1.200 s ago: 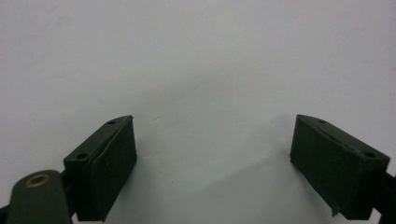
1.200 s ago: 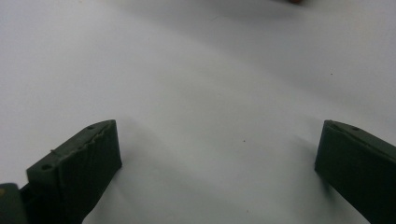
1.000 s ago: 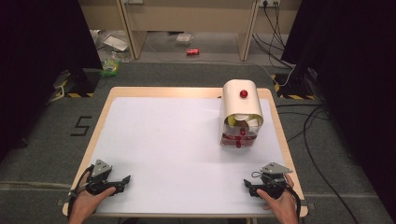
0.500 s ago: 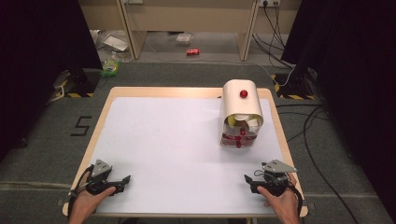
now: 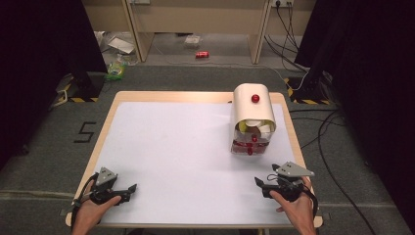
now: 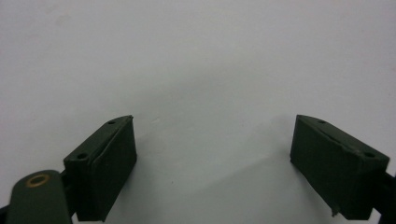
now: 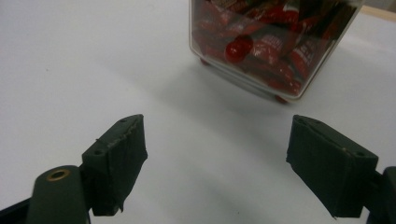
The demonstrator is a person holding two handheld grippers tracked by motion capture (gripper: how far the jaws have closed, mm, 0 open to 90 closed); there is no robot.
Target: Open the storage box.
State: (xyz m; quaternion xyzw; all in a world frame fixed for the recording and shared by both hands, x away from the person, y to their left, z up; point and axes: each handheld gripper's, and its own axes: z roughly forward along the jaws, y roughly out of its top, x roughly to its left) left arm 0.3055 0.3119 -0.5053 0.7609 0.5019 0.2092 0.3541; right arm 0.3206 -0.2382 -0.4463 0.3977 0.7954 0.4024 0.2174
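The box (image 5: 252, 125) stands on the white table (image 5: 171, 147) just ahead of the right claw (image 5: 262, 185), a little to its outer side, and well away from the left claw (image 5: 128, 188). It has a cream curved lid with a red knob on top, and a clear lower part packed with red sachets, with another small red knob on its front (image 7: 238, 46). The right claw's jaws have just been closing a little yet stand released, wide apart, nothing between them, the box ahead of them and untouched. The left claw rests released too, over bare white table
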